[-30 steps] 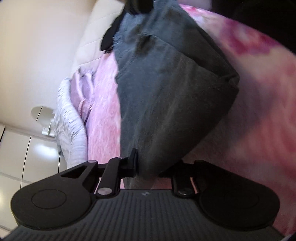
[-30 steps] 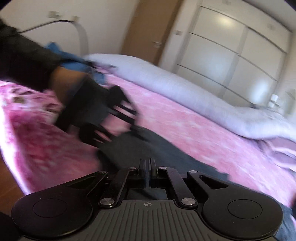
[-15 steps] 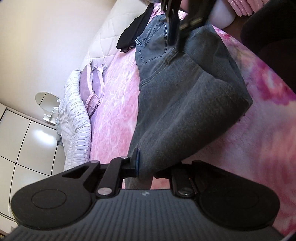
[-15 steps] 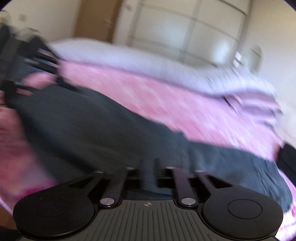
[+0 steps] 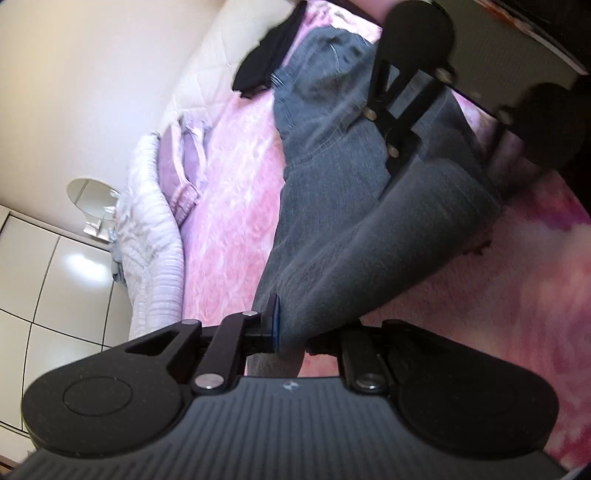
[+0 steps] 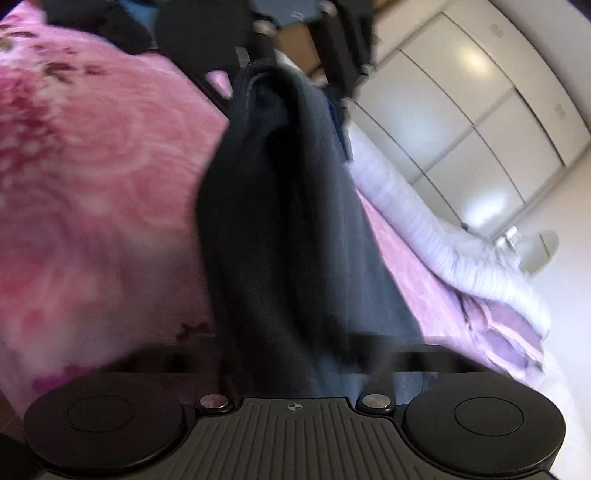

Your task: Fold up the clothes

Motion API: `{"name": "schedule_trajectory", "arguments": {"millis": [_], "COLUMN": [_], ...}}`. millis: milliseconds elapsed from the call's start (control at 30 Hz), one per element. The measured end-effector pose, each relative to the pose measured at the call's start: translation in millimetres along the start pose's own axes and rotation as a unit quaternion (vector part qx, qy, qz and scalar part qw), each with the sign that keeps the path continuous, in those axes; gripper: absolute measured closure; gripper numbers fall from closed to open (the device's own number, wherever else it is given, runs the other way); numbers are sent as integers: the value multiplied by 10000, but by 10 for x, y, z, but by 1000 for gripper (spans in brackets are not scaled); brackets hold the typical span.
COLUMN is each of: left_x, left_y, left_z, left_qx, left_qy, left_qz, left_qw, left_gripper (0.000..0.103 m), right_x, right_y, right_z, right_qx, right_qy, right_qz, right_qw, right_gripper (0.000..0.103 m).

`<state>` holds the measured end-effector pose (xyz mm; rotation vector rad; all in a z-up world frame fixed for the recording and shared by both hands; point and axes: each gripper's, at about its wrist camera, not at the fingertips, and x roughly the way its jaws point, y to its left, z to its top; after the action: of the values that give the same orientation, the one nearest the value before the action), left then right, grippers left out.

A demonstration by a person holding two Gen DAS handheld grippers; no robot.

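Note:
A pair of grey-blue jeans (image 5: 332, 177) lies on the pink blanket (image 5: 229, 206), its near end lifted and doubled over. My left gripper (image 5: 291, 328) is shut on one end of the lifted fold. The right gripper (image 5: 397, 162) shows in the left wrist view, pinching the jeans further along. In the right wrist view the jeans (image 6: 288, 229) hang as a dark band from my right gripper (image 6: 295, 373) up to the left gripper (image 6: 295, 55). The right fingertips are blurred and hidden by cloth.
A black garment (image 5: 266, 62) lies by the jeans' waist near the cream headboard (image 5: 207, 74). A rolled white duvet (image 5: 155, 251) and lilac pillow (image 5: 184, 173) line the bed's far side. White wardrobe doors (image 6: 461, 122) stand beyond. A person's dark sleeve (image 5: 546, 33) is at top right.
The right gripper has swung close to the left one, carrying the jeans leg with it. The fold has drawn together and stands higher. Both grippers keep their hold.

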<state>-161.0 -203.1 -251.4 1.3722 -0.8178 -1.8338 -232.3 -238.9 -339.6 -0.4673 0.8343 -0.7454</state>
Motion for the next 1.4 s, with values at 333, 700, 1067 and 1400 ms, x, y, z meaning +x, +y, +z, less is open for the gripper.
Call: {"name": "schedule_trajectory", "arguments": {"millis": [333,700,1067,1400], "left_x": [-948,-1225,9,865], "left_y": [-139,921,690,363], "left_z": [-301,242,739,984], "left_qx": [-762,-2740,-3537,-3276], "left_qy": [612,-1115,-1028,-811], "left_qz": [-217,725,-519,-974], "left_qw": [9950,9525,9282,9363], "left_gripper": [92,65,65,64], "right_x": [-687,-1043,-343,-545], "right_y": [15,-1850,-2839,-2834], "right_z": [350,-252,-2457,-2946], "right_qx": [691,3567,6974,7683], "right_qy": [-773,-1636,-794,-778], "right_qz": [1386,1710,741,683], "right_qw": [9849,9037,7084,6317], "right_gripper": [93,95,80,77]}}
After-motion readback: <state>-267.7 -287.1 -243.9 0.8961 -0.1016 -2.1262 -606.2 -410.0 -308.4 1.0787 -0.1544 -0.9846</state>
